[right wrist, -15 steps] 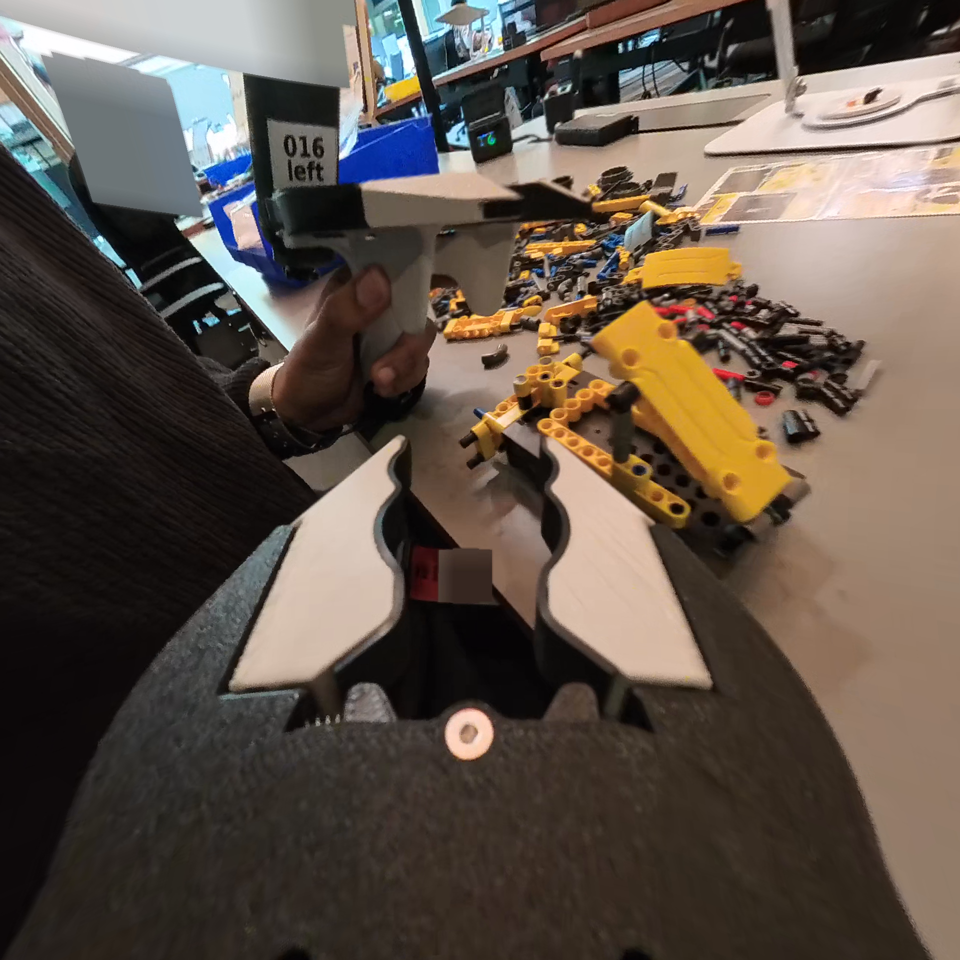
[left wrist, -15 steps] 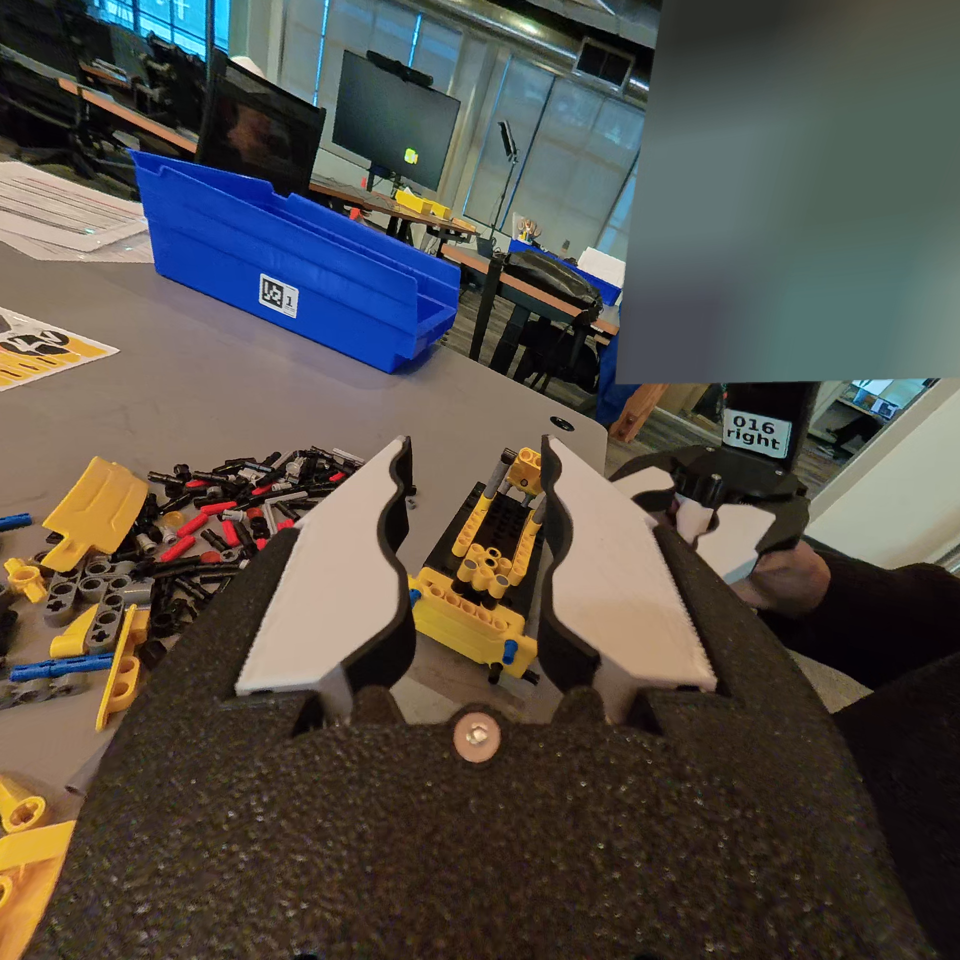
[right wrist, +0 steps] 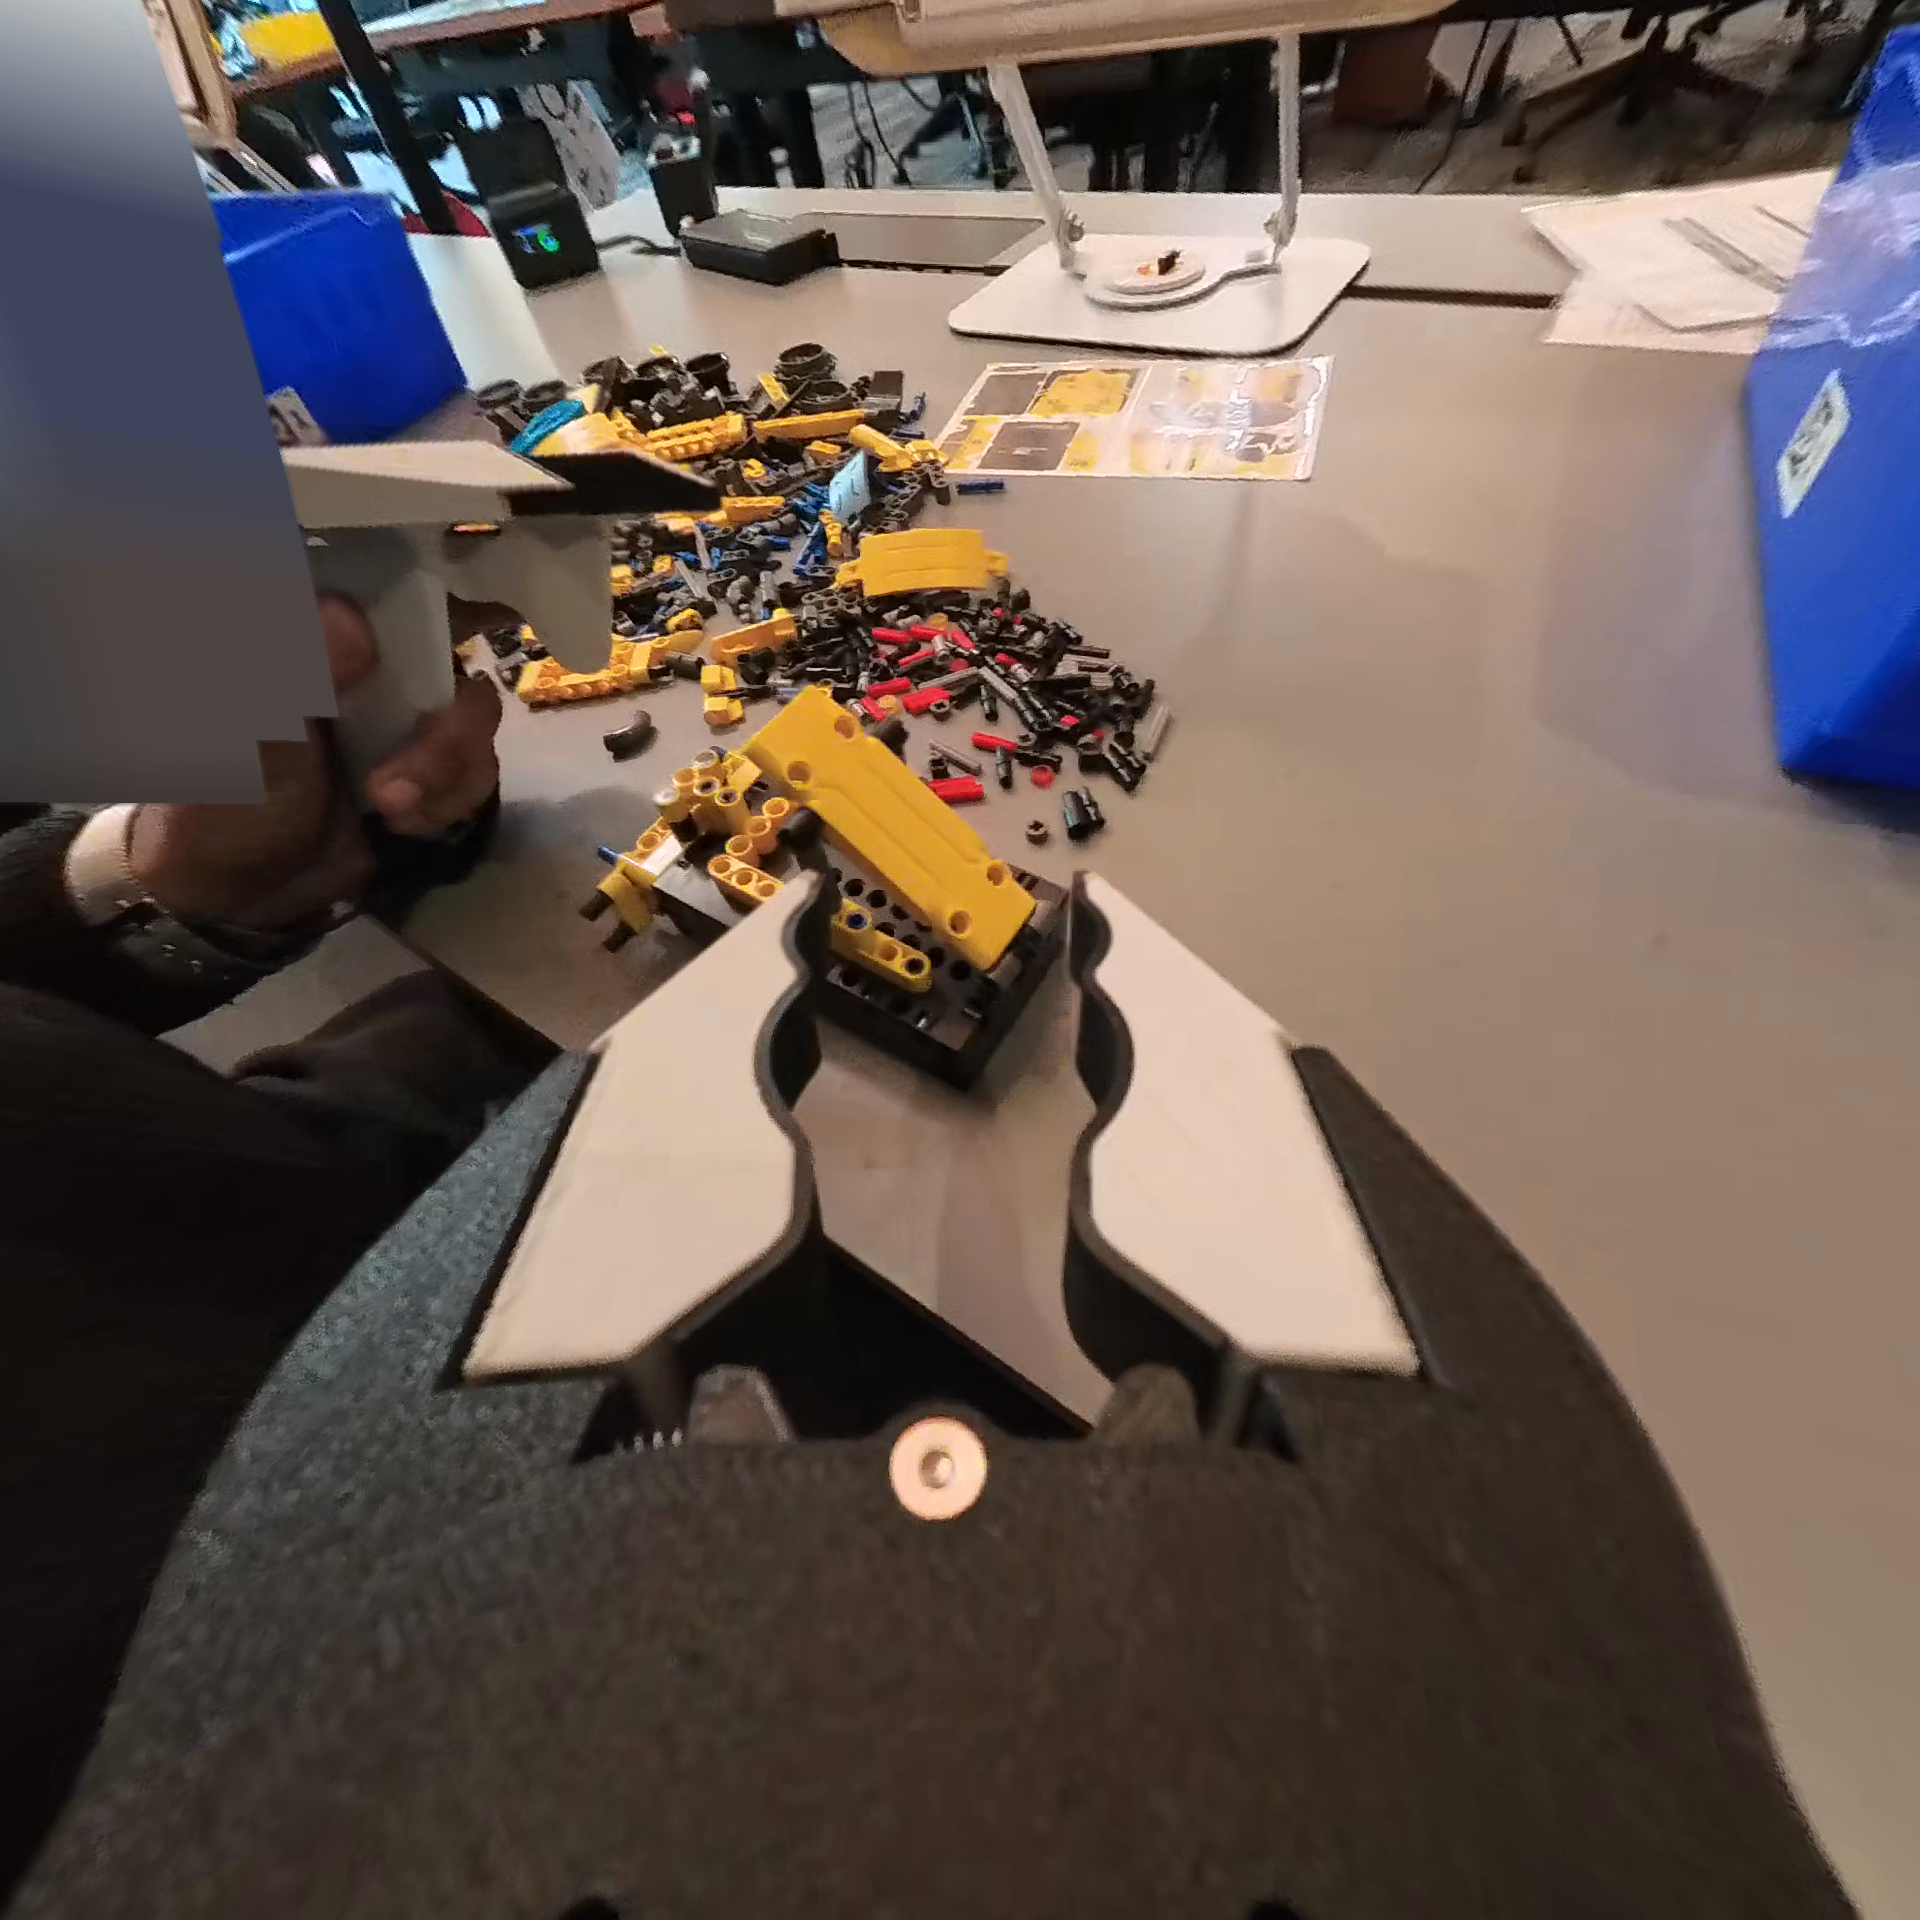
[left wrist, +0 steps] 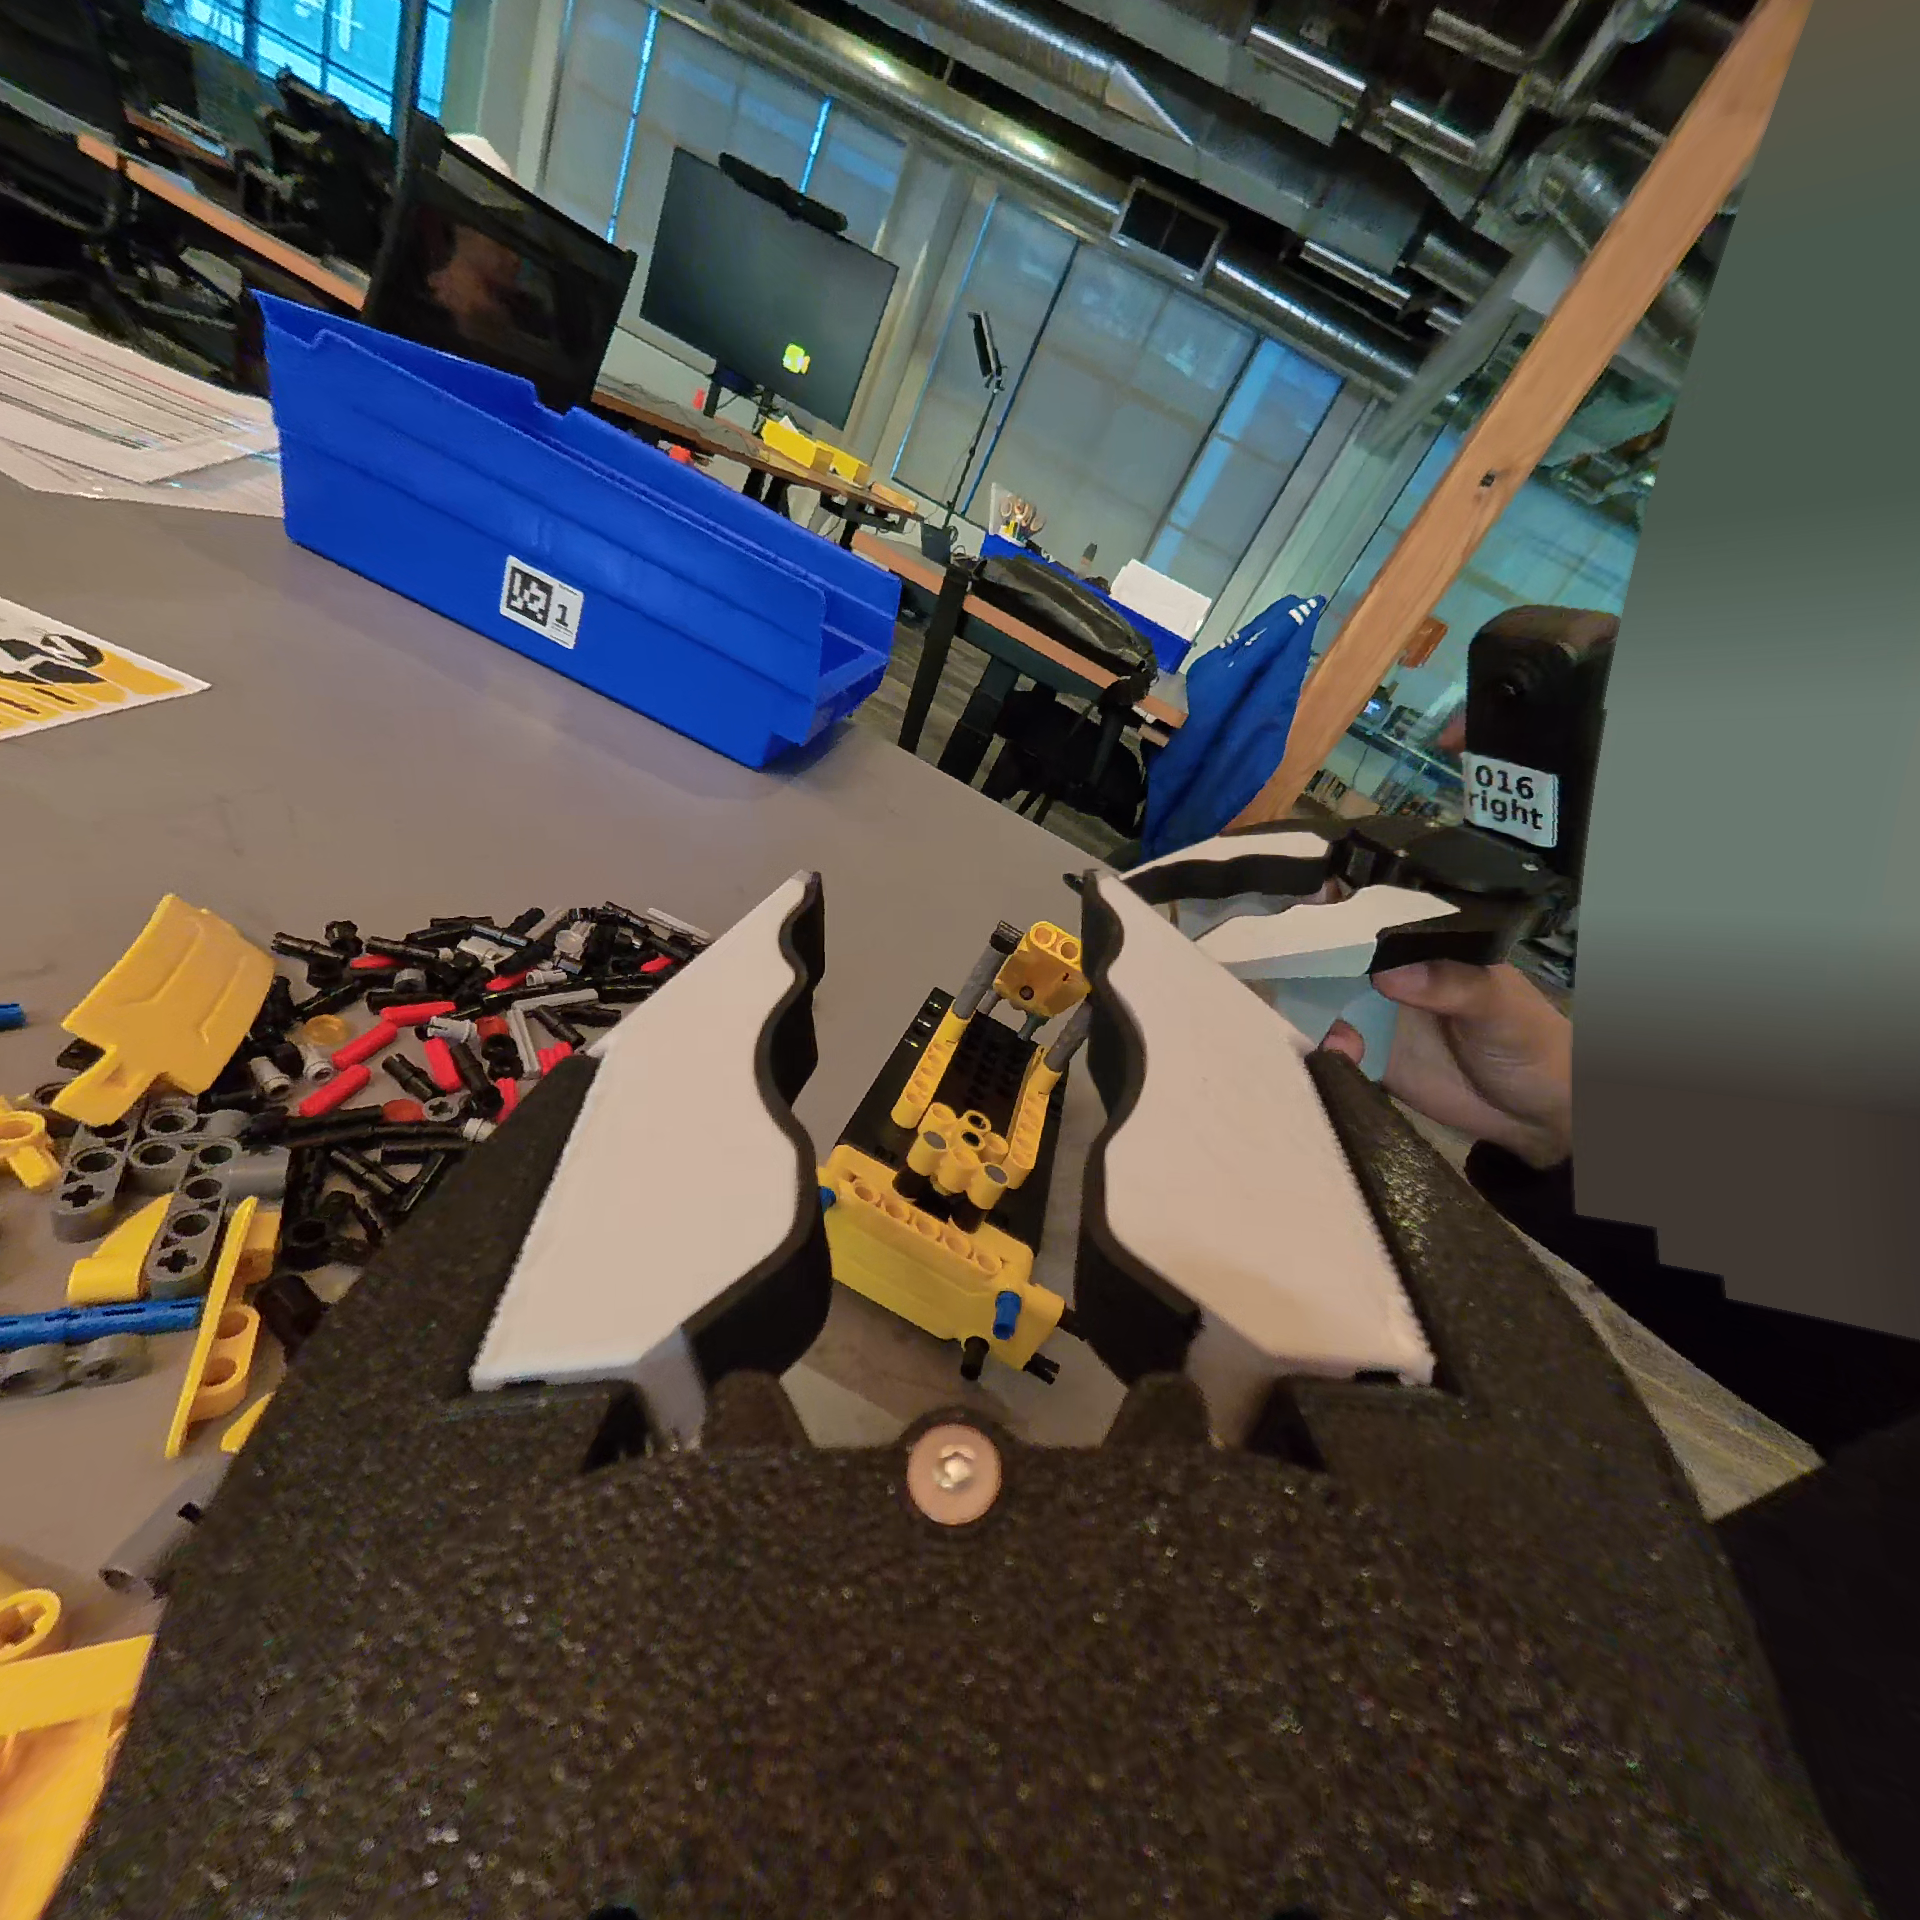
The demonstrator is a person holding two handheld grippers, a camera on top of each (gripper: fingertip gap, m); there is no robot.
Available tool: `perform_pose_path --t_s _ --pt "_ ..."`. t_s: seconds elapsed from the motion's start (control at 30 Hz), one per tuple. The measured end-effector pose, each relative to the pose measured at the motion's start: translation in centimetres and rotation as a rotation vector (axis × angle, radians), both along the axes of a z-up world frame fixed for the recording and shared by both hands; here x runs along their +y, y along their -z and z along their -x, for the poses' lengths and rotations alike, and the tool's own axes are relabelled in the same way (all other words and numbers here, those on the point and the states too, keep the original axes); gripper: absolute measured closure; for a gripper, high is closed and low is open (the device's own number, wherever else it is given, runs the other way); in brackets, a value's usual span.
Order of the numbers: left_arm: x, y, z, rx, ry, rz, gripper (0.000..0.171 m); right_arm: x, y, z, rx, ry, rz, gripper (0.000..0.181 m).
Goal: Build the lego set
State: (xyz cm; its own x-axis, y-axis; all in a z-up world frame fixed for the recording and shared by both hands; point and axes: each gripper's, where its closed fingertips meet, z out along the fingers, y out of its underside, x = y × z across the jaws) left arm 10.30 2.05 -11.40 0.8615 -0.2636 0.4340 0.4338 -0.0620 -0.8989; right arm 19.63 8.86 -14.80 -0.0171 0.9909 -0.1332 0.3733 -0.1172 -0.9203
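A yellow and black brick model (left wrist: 935,1247) stands on the grey table (left wrist: 520,810). My left gripper (left wrist: 951,904) is open, with one finger on each side of the model; I cannot tell whether they touch it. My right gripper (right wrist: 945,894) is open, its fingertips on either side of the black end of the model (right wrist: 883,821). The right gripper also shows in the left wrist view (left wrist: 1205,914), just beyond the model. The left gripper shows side-on in the right wrist view (right wrist: 665,488), held by a hand.
A pile of loose yellow, black, red and grey parts (left wrist: 416,1039) (right wrist: 935,644) lies beside the model. Blue bins (left wrist: 582,540) (right wrist: 1849,520) stand on the table. A printed sheet (right wrist: 1143,416) and a monitor stand (right wrist: 1153,301) lie farther back. The table edge (left wrist: 935,790) is near.
My right gripper has swung from the table edge by the person's body to the model's black end. My left gripper has stayed around the model.
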Motion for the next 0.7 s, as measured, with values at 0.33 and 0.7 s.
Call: perform_pose_path --t_s 0.33,0.7 --pt "-0.3 -0.2 0.3 -0.082 0.038 -0.017 0.123 -0.4 -2.6 -1.2 0.03 0.071 -0.048 0.135" --pt "0.0 0.1 -0.7 -0.018 0.054 0.012 0.122 0.9 -1.8 -2.9 0.057 0.082 -0.067 0.135"
